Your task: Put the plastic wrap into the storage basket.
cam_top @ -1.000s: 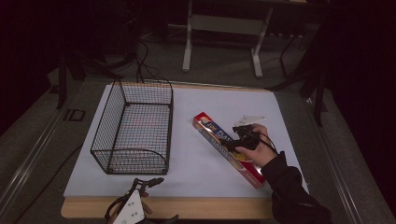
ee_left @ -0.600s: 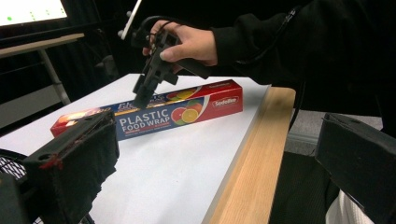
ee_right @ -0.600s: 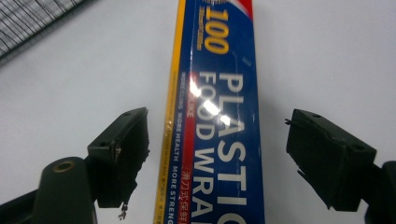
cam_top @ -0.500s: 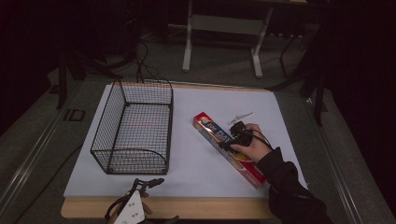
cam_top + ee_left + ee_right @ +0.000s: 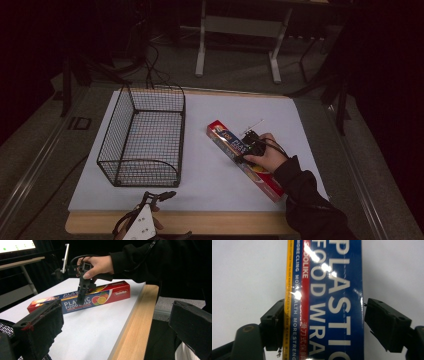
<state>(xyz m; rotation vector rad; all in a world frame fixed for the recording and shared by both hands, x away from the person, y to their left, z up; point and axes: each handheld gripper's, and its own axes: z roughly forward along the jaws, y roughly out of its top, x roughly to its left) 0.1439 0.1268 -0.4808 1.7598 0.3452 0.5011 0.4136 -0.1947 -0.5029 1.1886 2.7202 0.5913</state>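
My table (image 5: 210, 190) carries a white sheet, and on it, toward nine o'clock, stands the black wire basket (image 5: 142, 135), its long side running from twelve to six. The long box of plastic food wrap (image 5: 243, 159) lies flat on the sheet at about three o'clock from the basket, well apart from it, slanting from ten o'clock down to four o'clock. My right gripper (image 5: 248, 148) points down over the middle of that box, my hand just behind it toward four o'clock. Its jaws have just been closing and straddle the box; in my right gripper view one jaw looks to touch the yellow edge while the other stands just clear of the blue side, so they aren't yet clamped on it. My left gripper (image 5: 161, 196) rests at six o'clock by the table's wooden edge, jaws spread wide, nothing between them.
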